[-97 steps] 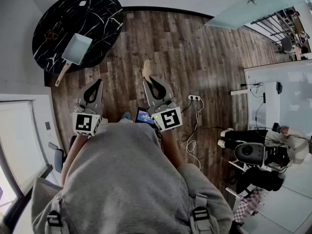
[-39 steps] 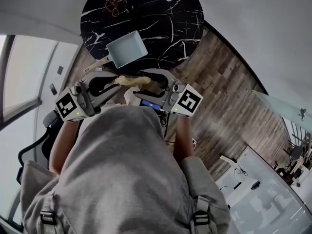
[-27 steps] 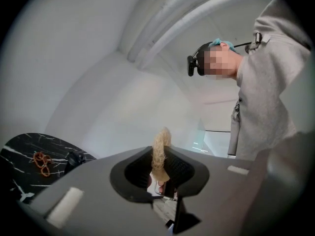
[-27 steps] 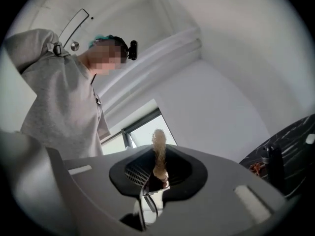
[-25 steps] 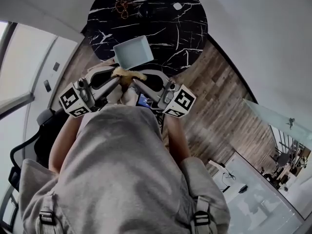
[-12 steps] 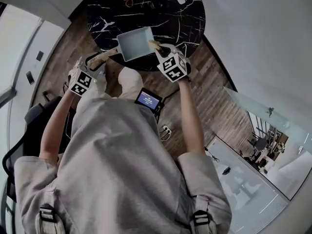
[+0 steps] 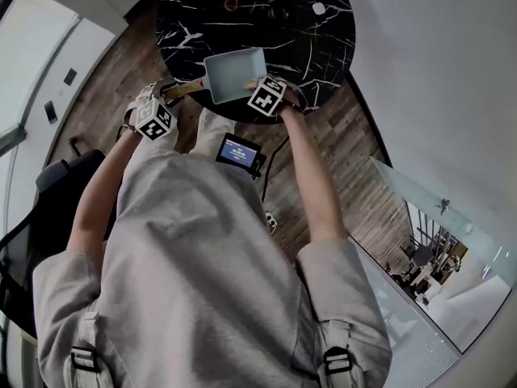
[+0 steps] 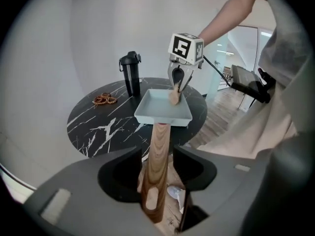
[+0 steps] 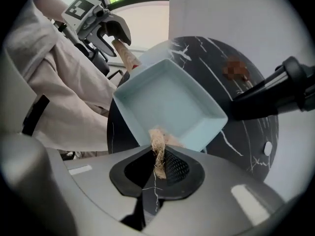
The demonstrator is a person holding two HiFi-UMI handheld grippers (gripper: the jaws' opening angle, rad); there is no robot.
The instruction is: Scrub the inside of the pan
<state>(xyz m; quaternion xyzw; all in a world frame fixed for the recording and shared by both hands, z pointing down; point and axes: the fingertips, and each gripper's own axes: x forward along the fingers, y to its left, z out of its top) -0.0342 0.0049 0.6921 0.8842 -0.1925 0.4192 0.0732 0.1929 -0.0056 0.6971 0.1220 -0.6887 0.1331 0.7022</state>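
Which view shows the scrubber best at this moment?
The right gripper view: the scrubber sits centre frame, fibres clear, pinched in the right gripper's shut fingers over the pan. The left gripper view shows it small, hanging into the pan. In the head view the gripper covers it.

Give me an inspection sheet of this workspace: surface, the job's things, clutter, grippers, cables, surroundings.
surface: round black marble table.
job's things: pale blue square pan with wooden handle; fibrous scrubber at the pan's rim.
clutter: black bottle, brown beads.
grippers: left gripper open, jaws just opening, handle between them ungripped; right gripper shut on scrubber.
cables: thin cable towards small screen.
surroundings: wood floor, white wall.
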